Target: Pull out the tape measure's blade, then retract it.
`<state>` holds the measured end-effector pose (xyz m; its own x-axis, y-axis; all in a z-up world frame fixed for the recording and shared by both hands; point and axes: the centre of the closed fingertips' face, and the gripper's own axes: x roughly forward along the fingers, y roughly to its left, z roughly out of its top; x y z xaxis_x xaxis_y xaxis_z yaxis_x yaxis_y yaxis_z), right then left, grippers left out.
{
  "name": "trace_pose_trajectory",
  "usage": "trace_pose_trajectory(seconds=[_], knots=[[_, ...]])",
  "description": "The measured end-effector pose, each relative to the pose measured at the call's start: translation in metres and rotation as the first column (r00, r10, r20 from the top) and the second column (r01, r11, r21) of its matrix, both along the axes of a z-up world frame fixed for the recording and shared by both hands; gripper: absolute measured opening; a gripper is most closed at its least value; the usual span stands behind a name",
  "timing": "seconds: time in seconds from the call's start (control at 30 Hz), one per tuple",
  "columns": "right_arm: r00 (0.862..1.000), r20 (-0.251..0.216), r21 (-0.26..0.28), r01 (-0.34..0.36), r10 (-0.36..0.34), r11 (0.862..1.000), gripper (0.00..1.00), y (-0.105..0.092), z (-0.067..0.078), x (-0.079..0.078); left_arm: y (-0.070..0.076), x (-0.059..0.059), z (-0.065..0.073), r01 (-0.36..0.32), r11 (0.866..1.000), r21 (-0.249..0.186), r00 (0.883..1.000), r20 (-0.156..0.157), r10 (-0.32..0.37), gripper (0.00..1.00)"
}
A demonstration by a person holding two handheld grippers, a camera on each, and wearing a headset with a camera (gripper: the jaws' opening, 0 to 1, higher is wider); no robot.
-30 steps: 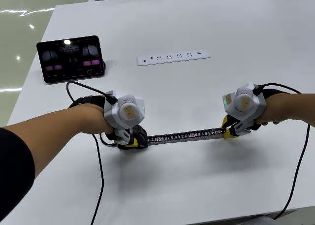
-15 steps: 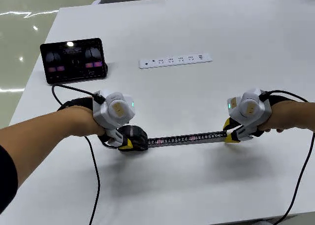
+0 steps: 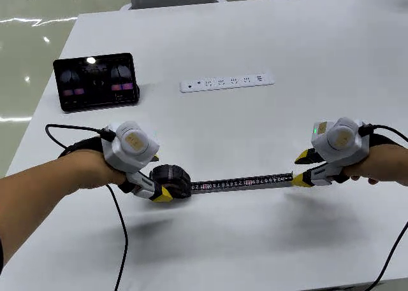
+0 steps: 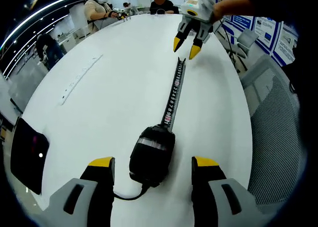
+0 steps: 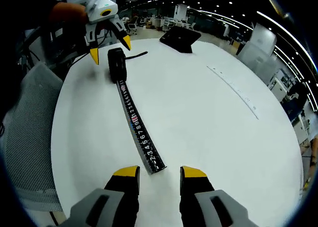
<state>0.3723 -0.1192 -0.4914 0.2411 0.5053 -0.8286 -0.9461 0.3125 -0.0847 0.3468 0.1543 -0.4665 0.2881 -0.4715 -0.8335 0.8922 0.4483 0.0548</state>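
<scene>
Tape measure [image 3: 171, 179], blade [image 3: 245, 181] out, on table [image 3: 255, 36]

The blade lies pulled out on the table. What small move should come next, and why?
Probably close the left gripper on the tape measure case: its open jaws straddle the case, and the right gripper, also open, is not gripping the blade.

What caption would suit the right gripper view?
Open yellow-tipped right claw facing the pulled-out black numbered tape blade on a white table.

Extended blade [image 5: 138, 132] ends just before the parted right hand-held gripper [image 5: 160, 173].
</scene>
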Motion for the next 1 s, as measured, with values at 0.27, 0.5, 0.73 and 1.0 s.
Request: trace_pose_trajectory(seconds=[0.27,0.5,0.73,1.0], knots=[[0.998,-0.012,0.034,0.058,-0.058,0.998,0.33,-0.005,0.003,-0.016,0.01,-0.008,0.003,-0.086,0.994,-0.06,0.996,-0.01,0.085,0.69],[0.991,-0.004,0.09,0.132,-0.132,0.987,0.36,-0.009,0.012,-0.019,0.018,-0.008,0.013,-0.21,0.966,-0.153,0.977,0.007,0.214,0.7],[0.982,-0.001,0.136,0.187,-0.189,0.973,0.38,-0.016,0.018,-0.029,0.032,-0.018,0.017,-0.321,0.916,-0.241,0.944,-0.005,0.33,0.72],[0.972,-0.003,0.157,0.232,-0.234,0.96,0.45,-0.023,0.017,-0.044,0.055,-0.033,0.018,-0.413,0.868,-0.278,0.905,-0.013,0.426,0.8]])
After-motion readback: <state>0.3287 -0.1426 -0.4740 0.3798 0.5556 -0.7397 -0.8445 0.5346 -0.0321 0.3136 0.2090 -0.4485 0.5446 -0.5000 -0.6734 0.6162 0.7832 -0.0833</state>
